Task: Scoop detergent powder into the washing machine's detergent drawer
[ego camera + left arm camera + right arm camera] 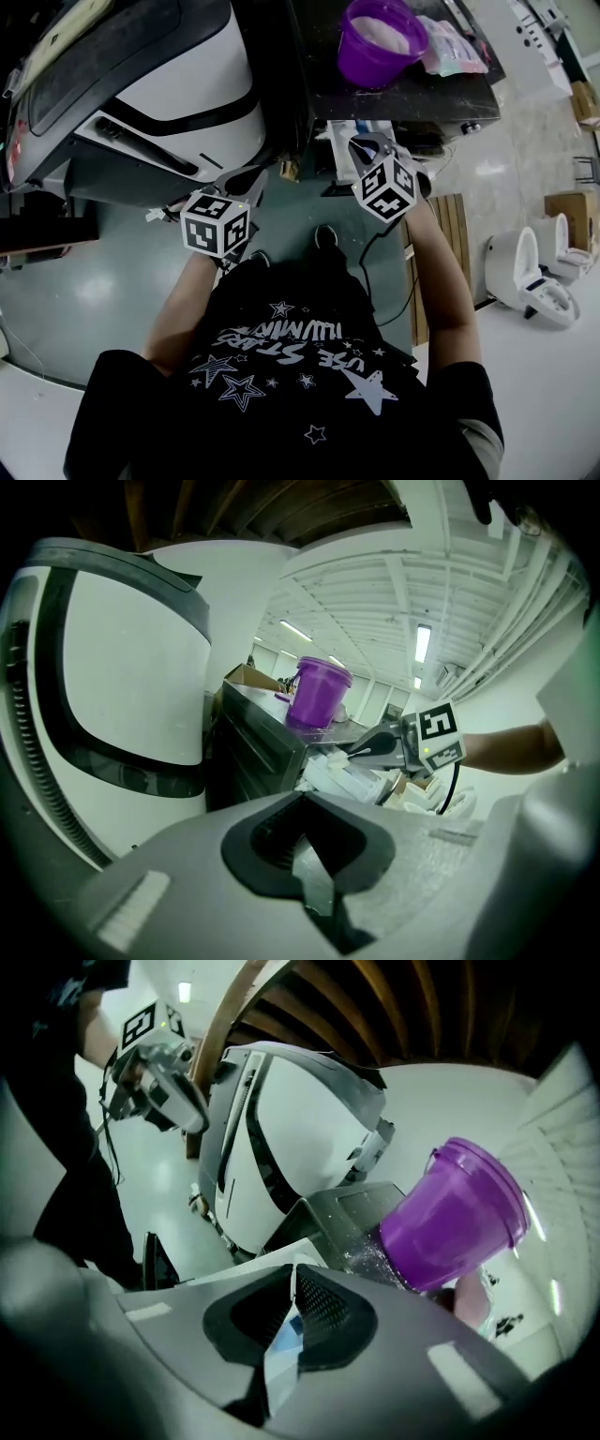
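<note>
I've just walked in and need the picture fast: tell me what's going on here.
A person stands by a white washing machine, a handheld gripper in each hand. The left gripper and right gripper both have their jaws together on nothing; no scoop is in view. The right one hovers by what looks like the pulled-out detergent drawer. A purple bucket of pale powder sits untouched on the dark unit above it.

The left hand-held gripper (307, 834) is holding its jaws together with nothing between them. Beyond it, a purple bucket (319, 694) is standing on a dark table (267, 733). A white washing machine (131, 677) is filling the left side, and the right hand-held gripper (364, 750) is hovering just beside the table.
</note>
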Demonstrator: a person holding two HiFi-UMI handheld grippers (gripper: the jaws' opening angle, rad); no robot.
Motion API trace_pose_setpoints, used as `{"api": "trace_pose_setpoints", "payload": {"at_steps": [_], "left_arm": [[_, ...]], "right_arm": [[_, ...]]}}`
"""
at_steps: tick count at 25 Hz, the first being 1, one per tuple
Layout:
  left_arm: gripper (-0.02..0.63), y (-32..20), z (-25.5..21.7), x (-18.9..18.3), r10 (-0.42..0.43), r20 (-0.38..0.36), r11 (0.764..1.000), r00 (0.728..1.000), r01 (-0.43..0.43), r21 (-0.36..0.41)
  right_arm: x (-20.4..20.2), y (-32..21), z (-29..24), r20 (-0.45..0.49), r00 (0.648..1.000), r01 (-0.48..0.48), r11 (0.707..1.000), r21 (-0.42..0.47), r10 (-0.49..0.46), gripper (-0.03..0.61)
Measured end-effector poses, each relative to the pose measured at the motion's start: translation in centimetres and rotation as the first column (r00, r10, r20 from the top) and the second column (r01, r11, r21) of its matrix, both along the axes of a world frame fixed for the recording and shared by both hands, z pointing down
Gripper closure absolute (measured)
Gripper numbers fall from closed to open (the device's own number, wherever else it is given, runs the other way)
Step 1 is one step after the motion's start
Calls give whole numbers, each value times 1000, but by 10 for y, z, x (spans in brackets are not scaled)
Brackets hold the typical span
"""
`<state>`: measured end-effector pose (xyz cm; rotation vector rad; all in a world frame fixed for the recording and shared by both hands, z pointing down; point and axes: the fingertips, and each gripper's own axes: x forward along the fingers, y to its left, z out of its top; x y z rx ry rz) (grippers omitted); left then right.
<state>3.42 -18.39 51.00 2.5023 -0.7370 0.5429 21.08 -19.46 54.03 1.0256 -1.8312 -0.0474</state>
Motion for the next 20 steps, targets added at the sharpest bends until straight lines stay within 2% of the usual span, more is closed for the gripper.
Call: {"api": "trace_pose_setpoints", "payload": {"at_steps": [3,9,20], "left_arm": [[612,1,0,-1,0,-2,1000,1000,0,2],[612,5,1,-6,1,-2,1000,1000,-1,3],[612,3,-6,-25,-18,-20,1000,1000,18,21]], "right_arm": [[-1,4,7,-110,992,67,998,10,-66,541],[-4,8,4,-219,967,142,988,59,-126,541],[-8,10,-11,-408,901,235,957,168,-149,541]]}}
